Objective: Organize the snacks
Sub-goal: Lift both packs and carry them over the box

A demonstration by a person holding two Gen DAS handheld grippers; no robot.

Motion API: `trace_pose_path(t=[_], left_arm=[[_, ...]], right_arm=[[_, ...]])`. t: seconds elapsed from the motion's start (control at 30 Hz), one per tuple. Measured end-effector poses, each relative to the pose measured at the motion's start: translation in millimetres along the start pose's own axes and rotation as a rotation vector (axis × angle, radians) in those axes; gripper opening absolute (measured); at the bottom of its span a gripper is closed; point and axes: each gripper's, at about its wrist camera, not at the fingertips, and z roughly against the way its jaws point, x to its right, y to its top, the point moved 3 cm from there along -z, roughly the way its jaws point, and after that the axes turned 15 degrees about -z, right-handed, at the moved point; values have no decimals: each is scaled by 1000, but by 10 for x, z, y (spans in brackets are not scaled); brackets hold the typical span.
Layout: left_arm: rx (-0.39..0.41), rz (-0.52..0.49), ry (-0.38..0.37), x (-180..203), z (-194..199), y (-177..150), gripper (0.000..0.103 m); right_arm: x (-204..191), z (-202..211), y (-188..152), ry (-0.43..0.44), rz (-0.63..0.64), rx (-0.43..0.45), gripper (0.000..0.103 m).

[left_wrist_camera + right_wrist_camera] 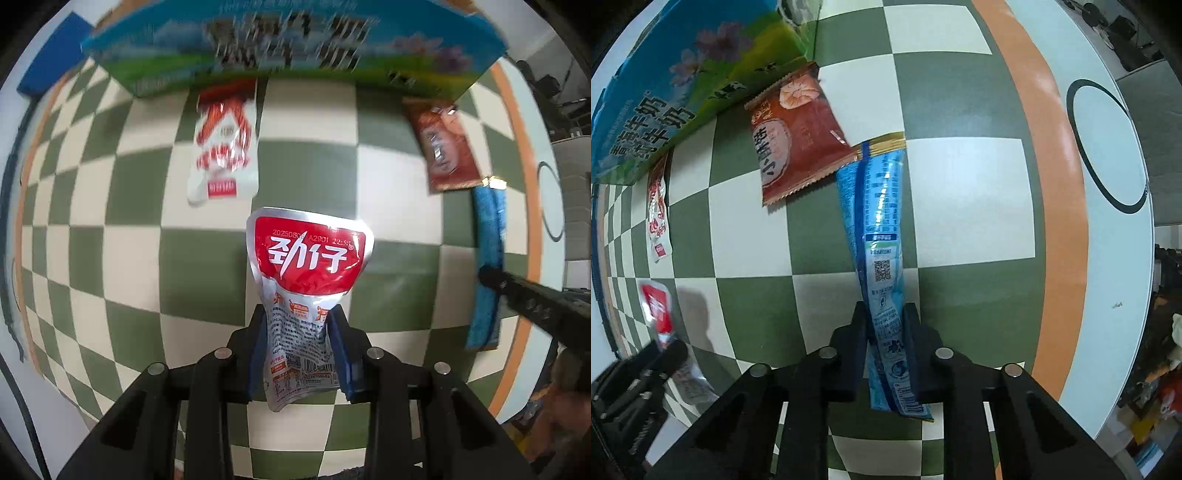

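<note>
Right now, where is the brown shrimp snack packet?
Right wrist view, upper left: brown packet lies on the checkered mat, between the milk carton and blue packet.

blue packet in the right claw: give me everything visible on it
The blue packet is a long, narrow, glossy film pouch with a darker blue stripe along it, a gold sealed end, white print, a QR code and a barcode at its near end. The right claw is shut on it near the barcode end, pinching it slightly. Its gold end lies by the brown snack packet, possibly overlapping a corner. Below is the green-and-cream checkered cloth; whether it touches is unclear.
</note>
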Motion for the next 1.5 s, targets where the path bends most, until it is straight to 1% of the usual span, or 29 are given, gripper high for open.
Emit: trace_pose_path(t=[0.23, 0.4, 0.47, 0.5, 0.57, 0.6, 0.63, 0.73, 0.93, 1.17, 1.3, 1.5], left_arm=[[56, -29, 14, 128, 293, 41, 30], [73, -33, 7, 129, 474, 55, 29], [87, -39, 8, 126, 563, 63, 29], [93, -41, 5, 57, 667, 118, 29], [107, -41, -3, 55, 761, 96, 29], [118, -42, -6, 9, 762, 130, 29], [122, -39, -9, 58, 743, 165, 29], [147, -42, -19, 17, 708, 261, 30], [192, -43, -43, -12, 861, 368, 29], [252, -50, -63, -57, 1180, 459, 30], [291, -57, -72, -102, 1389, 528, 29], [337, -63, -91, -203, 1670, 727, 30]], right_arm=[[-86, 56, -116, 33, 9, -2, 16], [-150, 139, -200, 56, 16, 4, 15], [-182, 211, -240, 66, 21, 18, 15], [-196, 246, -258, 69, 25, 27, 15], [-246, 334, -304, 77, 32, 47, 15], [-258, 384, -331, 84, 35, 55, 15], [-280, 447, -362, 92, 38, 66, 15], [-322, 594, -412, 118, 40, 92, 14], [-420, 910, -435, 173, 51, 129, 14], [-474, 1388, -465, 250, 52, 173, 14], [-569, 1683, -449, 299, 54, 211, 14], [-721, 2102, -353, 371, 45, 257, 14]])
